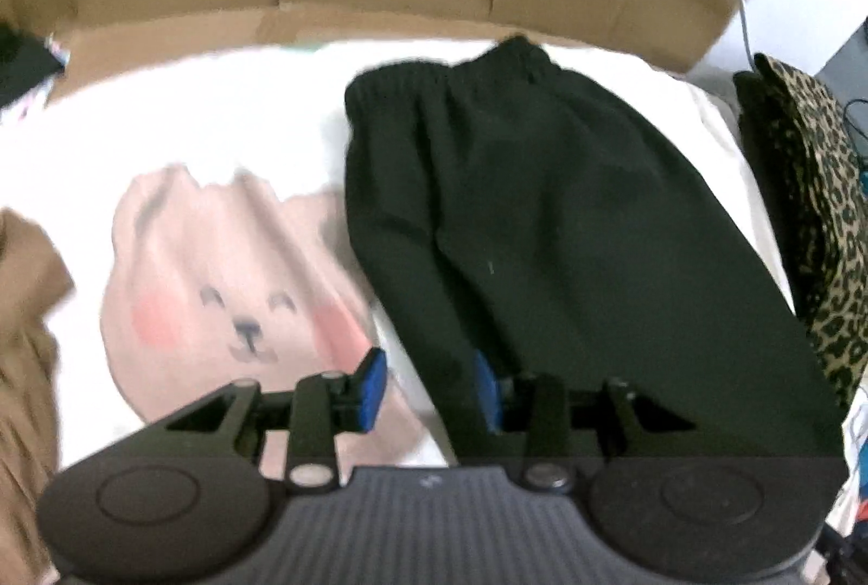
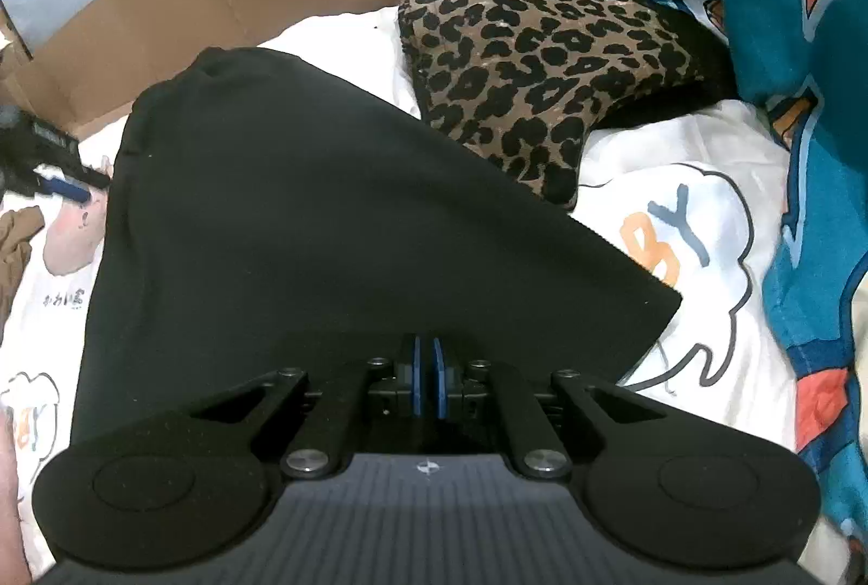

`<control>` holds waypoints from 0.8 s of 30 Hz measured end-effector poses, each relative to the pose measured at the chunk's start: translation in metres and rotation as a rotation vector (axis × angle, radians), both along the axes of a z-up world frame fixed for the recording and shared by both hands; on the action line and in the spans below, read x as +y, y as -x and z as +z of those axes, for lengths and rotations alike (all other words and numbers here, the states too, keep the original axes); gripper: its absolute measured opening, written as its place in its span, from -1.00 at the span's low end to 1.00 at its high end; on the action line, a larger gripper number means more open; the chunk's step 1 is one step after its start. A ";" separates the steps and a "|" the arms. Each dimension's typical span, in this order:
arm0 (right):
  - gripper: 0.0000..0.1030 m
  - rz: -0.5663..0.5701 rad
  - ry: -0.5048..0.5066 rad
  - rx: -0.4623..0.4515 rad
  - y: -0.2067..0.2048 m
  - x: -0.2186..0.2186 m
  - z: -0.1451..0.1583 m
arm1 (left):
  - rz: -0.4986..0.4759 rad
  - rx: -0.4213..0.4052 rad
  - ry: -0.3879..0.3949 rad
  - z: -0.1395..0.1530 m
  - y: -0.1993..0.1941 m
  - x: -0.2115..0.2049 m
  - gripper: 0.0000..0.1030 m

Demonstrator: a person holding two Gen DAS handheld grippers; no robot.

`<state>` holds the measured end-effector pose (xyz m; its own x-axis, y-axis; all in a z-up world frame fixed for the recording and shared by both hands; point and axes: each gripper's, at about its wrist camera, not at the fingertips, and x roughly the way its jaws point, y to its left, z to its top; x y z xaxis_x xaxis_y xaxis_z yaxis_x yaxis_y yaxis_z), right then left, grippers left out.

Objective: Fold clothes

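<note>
Two grippers on black pants, frame centre on bed | right gripper pinching hem | left gripper open at leg edge | step: first fold | next: left must close, lift together toward waistband.

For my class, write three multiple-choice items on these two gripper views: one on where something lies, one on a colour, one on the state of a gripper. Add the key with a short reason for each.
1. Where is the leopard-print cushion relative to the black trousers?
A. On their right
B. On their left
C. Under them

2. What colour are the pads of the left gripper?
A. Red
B. Blue
C. Yellow

3. How does the right gripper stand?
A. Wide open
B. Out of view
C. Shut on the trousers' hem

Key: 1 A, the cushion sits by their right edge in both views. 2 B, both pads show blue. 3 C, the pads nearly meet at the black cloth's edge.
</note>
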<state>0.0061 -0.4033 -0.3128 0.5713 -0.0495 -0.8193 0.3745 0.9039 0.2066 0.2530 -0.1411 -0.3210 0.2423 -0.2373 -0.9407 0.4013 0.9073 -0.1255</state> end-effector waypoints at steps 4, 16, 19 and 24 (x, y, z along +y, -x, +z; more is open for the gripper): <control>-0.87 0.015 0.029 0.008 -0.003 0.012 0.000 | -0.050 0.031 0.014 -0.011 0.013 -0.001 -0.23; -0.86 -0.003 0.039 0.073 -0.011 0.017 -0.017 | -0.043 0.076 0.079 -0.030 0.008 0.013 -0.63; -0.84 -0.025 0.048 0.111 -0.009 0.012 -0.024 | -0.041 0.072 0.085 -0.028 0.011 0.024 -0.70; -0.86 -0.030 0.070 0.143 -0.007 0.011 -0.027 | -0.050 0.056 0.100 -0.017 0.019 0.037 -0.71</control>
<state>0.0134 -0.3919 -0.3396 0.4464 -0.1249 -0.8861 0.4230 0.9020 0.0859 0.2337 -0.1044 -0.3379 0.1755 -0.3411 -0.9235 0.4353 0.8683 -0.2380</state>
